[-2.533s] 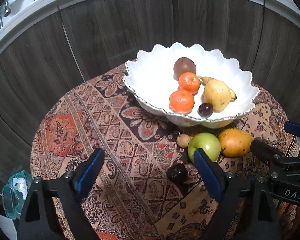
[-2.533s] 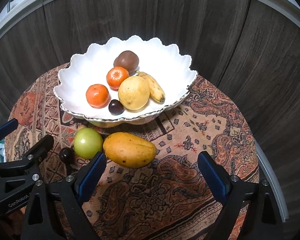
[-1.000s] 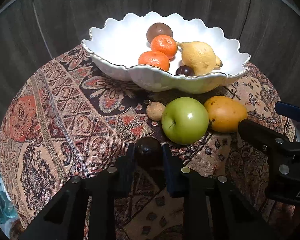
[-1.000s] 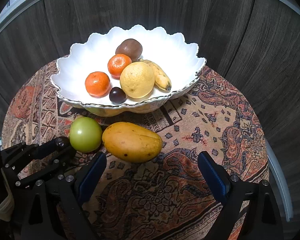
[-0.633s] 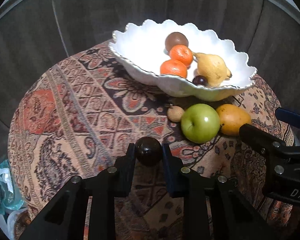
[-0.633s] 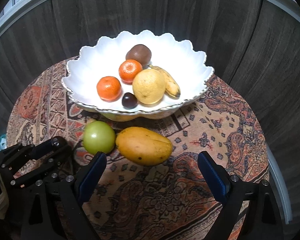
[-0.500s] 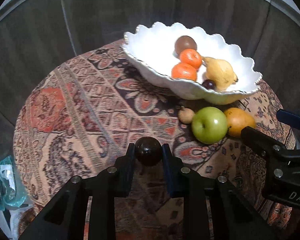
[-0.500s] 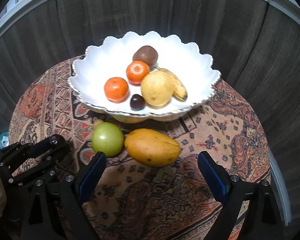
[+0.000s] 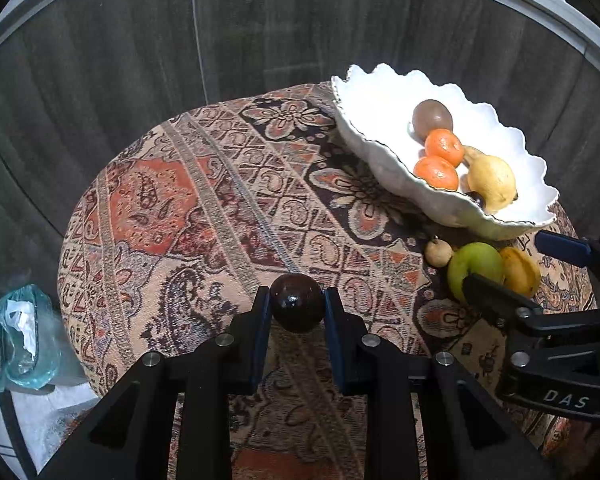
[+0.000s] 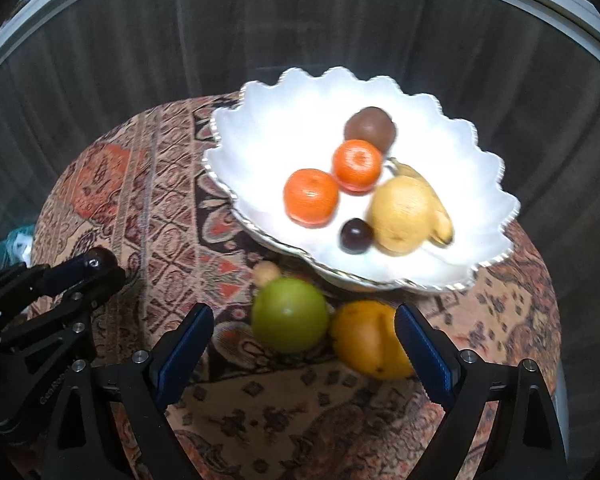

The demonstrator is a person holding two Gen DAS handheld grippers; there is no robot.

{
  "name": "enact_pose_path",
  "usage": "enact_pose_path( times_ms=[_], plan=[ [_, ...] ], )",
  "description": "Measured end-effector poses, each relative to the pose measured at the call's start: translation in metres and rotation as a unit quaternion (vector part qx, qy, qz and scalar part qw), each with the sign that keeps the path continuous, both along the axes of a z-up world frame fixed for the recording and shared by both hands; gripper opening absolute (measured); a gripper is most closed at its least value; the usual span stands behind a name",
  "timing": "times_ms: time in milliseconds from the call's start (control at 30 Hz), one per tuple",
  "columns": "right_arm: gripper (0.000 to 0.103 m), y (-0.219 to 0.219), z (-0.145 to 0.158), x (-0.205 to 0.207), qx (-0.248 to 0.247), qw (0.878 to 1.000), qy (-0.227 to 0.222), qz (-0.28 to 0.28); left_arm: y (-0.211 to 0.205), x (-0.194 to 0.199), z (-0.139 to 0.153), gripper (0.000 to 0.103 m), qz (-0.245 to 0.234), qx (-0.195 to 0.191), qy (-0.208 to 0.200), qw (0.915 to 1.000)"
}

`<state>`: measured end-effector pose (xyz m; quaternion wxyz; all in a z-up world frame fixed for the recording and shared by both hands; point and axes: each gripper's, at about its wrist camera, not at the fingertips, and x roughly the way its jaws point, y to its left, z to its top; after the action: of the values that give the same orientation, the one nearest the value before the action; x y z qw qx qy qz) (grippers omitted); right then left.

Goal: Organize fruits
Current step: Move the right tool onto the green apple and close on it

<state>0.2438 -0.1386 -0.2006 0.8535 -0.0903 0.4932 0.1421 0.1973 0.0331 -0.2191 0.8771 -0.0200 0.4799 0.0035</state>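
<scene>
The left gripper (image 9: 296, 309) clamps a dark plum (image 9: 297, 302) between its blue pads, holding it above the patterned tablecloth (image 9: 204, 216) of a round table. In the right wrist view the same plum (image 10: 99, 259) shows at the tip of the left gripper (image 10: 94, 268), well to the left of the bowl (image 10: 260, 120).

The right gripper (image 10: 302, 344) stands spread wide with nothing between its pads; through the gap, a green apple (image 10: 289, 314) and a mango (image 10: 368, 338) lie side by side on the cloth, touching or nearly so. A small tan fruit (image 10: 266, 273) sits just behind the apple, near the bowl's foot. From the left wrist camera, the right gripper (image 9: 528, 264) reaches in from the right edge, partly covering the apple (image 9: 474, 264) and mango (image 9: 518, 270), with the tan fruit (image 9: 439, 253) just to their left.

The white scalloped bowl (image 9: 364, 96) rests toward the table's far right. Inside it are two tangerines (image 10: 311, 197), a brown round fruit (image 10: 370, 128), a yellow pear-like fruit (image 10: 400, 216), a banana (image 10: 440, 216) tucked behind that, and a second dark plum (image 10: 356, 235) just in front of the pear.

Dark wood panels (image 9: 100, 80) curve behind the table. A crumpled clear plastic piece (image 9: 18, 338) lies low at the left, off the table. The right wrist view is motion-blurred.
</scene>
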Motion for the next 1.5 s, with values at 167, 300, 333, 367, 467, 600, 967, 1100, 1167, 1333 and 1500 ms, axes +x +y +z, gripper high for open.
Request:
enact_pose_path(
  times_ms=[167, 300, 333, 367, 467, 600, 967, 1100, 1167, 1333, 1500],
  plan=[
    [0.085, 0.006, -0.013, 0.008, -0.010, 0.999, 0.027, 0.013, 0.004, 0.001, 0.000, 0.026, 0.004, -0.005, 0.000, 1.0000],
    [0.075, 0.009, -0.018, 0.009, -0.023, 0.999, 0.032, 0.024, 0.003, 0.001, -0.001, 0.026, 0.003, -0.007, 0.002, 1.0000],
    [0.075, 0.008, -0.019, 0.008, -0.024, 0.999, 0.032, 0.025, 0.003, 0.001, -0.002, 0.026, 0.004, -0.007, 0.002, 1.0000],
    [0.075, 0.008, -0.019, 0.008, -0.028, 0.999, 0.029, 0.027, 0.003, 0.002, -0.002, 0.026, 0.004, -0.007, 0.003, 1.0000],
    [0.074, 0.012, -0.021, 0.005, -0.045, 0.998, 0.025, 0.033, 0.004, 0.002, -0.003, 0.026, 0.005, -0.007, 0.004, 1.0000],
    [0.061, 0.017, -0.023, 0.004, -0.054, 0.997, 0.031, 0.042, 0.006, 0.001, -0.002, 0.026, 0.009, -0.007, 0.003, 0.9999],
    [0.051, 0.020, -0.030, 0.014, -0.071, 0.996, 0.039, 0.028, 0.010, 0.001, 0.000, 0.026, 0.015, -0.006, 0.003, 0.9999],
    [0.051, 0.018, -0.027, 0.011, -0.051, 0.997, 0.046, 0.025, 0.008, 0.001, 0.002, 0.026, 0.013, -0.005, 0.002, 0.9999],
    [0.051, 0.016, -0.025, 0.010, -0.042, 0.998, 0.048, 0.022, 0.007, 0.000, 0.004, 0.026, 0.012, -0.004, 0.000, 0.9999],
    [0.050, 0.011, -0.017, 0.005, -0.029, 0.998, 0.046, 0.016, 0.003, -0.002, 0.010, 0.026, 0.008, 0.000, -0.006, 1.0000],
    [0.050, 0.003, -0.004, -0.001, -0.018, 0.999, 0.037, 0.008, -0.004, -0.006, 0.020, 0.026, 0.000, 0.003, -0.014, 0.9999]
  ],
)
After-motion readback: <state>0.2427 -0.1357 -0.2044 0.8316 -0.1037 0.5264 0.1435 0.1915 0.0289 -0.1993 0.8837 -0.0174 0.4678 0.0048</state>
